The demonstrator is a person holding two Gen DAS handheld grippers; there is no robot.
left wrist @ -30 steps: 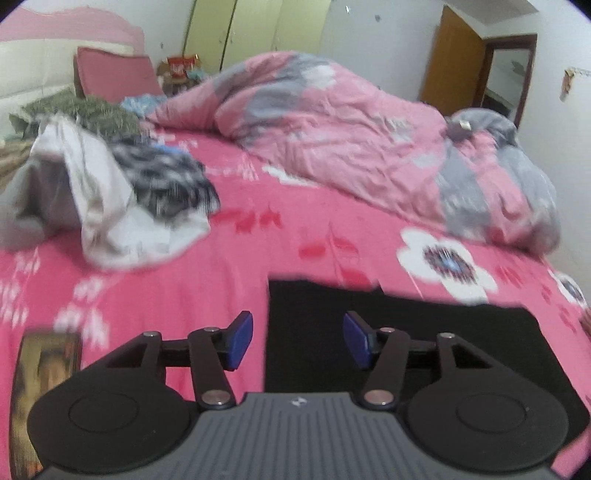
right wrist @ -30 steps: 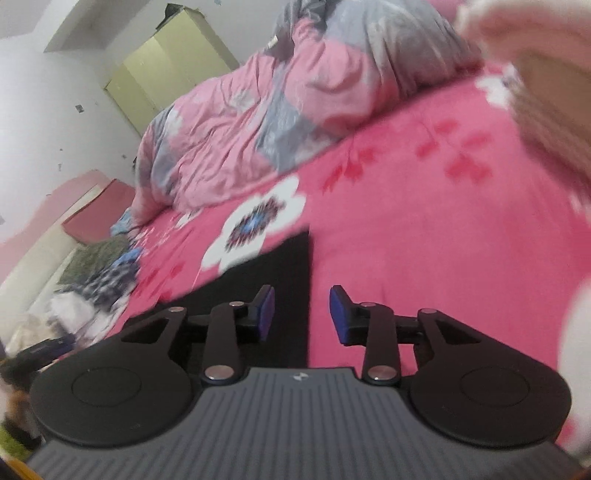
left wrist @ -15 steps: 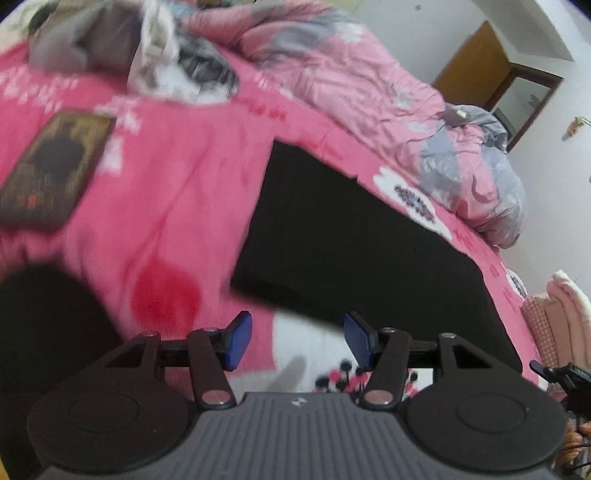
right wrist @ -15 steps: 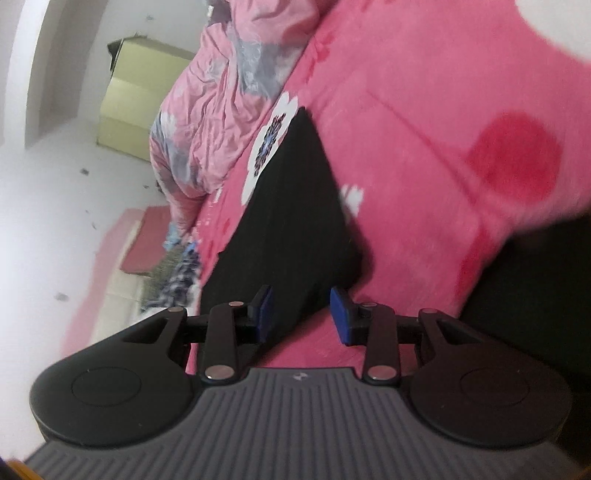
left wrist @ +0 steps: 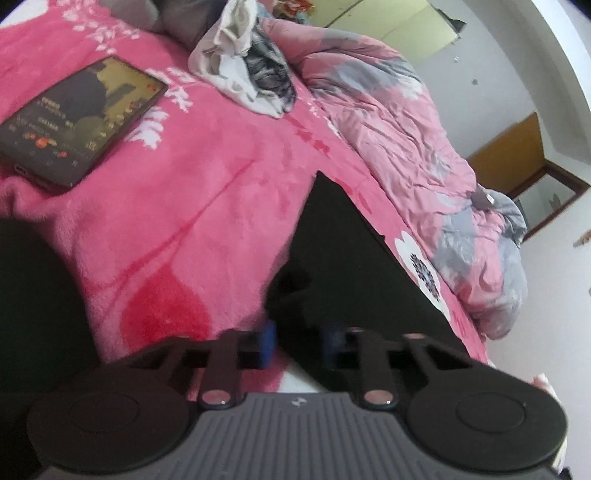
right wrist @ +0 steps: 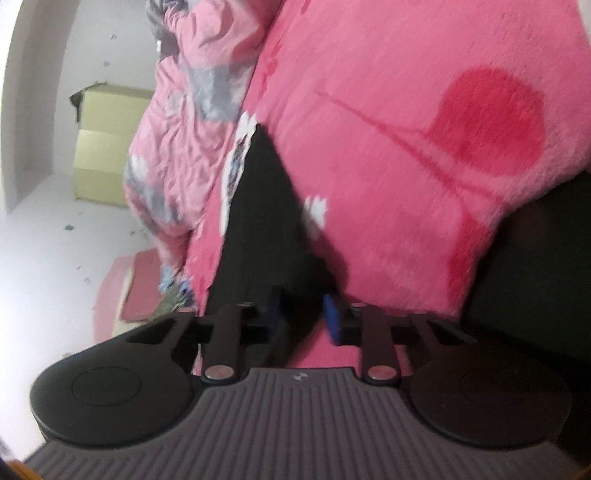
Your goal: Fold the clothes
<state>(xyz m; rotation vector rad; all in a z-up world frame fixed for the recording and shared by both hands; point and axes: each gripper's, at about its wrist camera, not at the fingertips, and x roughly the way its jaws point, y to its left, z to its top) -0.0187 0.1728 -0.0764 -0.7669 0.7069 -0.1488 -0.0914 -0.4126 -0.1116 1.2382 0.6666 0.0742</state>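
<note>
The black cloth [left wrist: 354, 266] lies flat on the pink blanket [left wrist: 192, 206]. The left gripper [left wrist: 297, 345] straddles its near corner, jaws apart; the right gripper [right wrist: 301, 314] likewise. Whether the pads touch the fabric is blurred. A tablet [left wrist: 74, 118] lies cut off at left.

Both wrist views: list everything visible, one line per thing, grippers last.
black garment: 1, black, flat on the blanket, in front of both grippers
blanket: 1, pink with flowers, covering the bed
quilt: 1, pink and grey, bunched along the far side
tablet: 1, dark, screen lit, on the blanket at left
clothes pile: 1, white and grey, beyond the tablet
wardrobe: 1, pale yellow, against the wall
door: 1, brown, far right
left gripper: open, at the garment's near corner
right gripper: open, at the garment's near corner
</note>
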